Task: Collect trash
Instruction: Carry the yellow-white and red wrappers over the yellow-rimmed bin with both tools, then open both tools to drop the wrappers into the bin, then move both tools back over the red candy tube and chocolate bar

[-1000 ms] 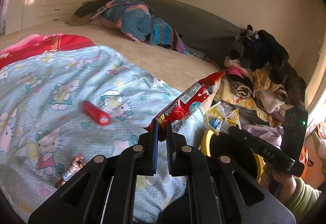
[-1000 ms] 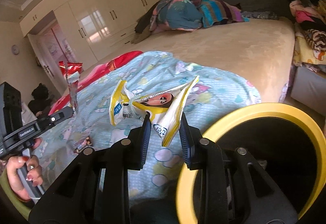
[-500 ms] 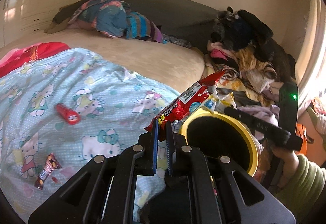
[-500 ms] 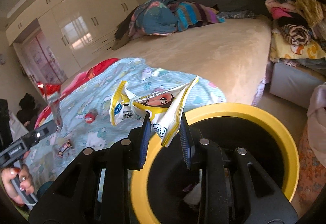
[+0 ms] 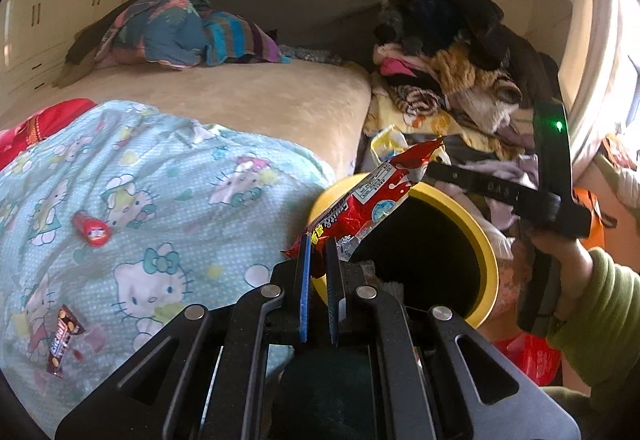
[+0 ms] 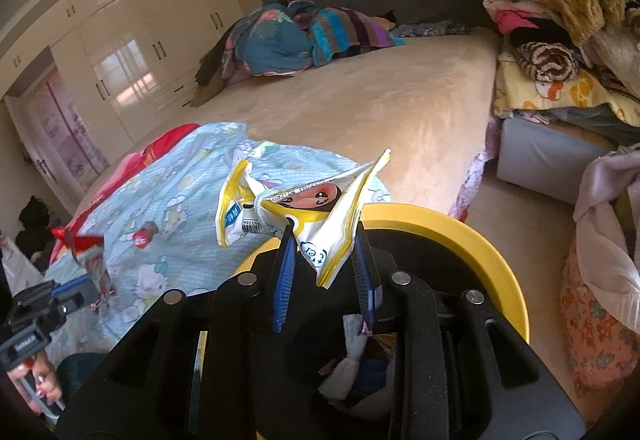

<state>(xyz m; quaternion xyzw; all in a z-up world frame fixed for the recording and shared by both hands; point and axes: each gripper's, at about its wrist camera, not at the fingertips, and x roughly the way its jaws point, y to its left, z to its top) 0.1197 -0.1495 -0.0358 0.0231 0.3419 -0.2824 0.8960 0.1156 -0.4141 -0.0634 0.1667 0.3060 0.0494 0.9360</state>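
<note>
Both grippers loaded, over the bin: drop step is on.

Your left gripper [image 5: 318, 264] is clamped on the red wrapper [image 5: 362, 199]; right gripper [image 6: 322, 260] is clamped on the yellow-white wrapper [image 6: 304, 207], both above the yellow bin [image 6: 480, 252]. Next: part jaws w/ each wrapper fully past the rim. Red tube [image 5: 91, 230] & choc bar wrapper [image 5: 61, 338] on the blanket [image 5: 168, 175] remain; grippers crowd each other.

Each camera sits just behind its own gripper and looks forward and downward along the fingers. The left view faces across the bed [image 5: 256, 95] toward the far headboard and the clothes pile on the right. The right view hangs close over the yellow-rimmed bin [image 6: 472, 240]. Both share bed, bin [image 5: 486, 240] and pile.
</note>
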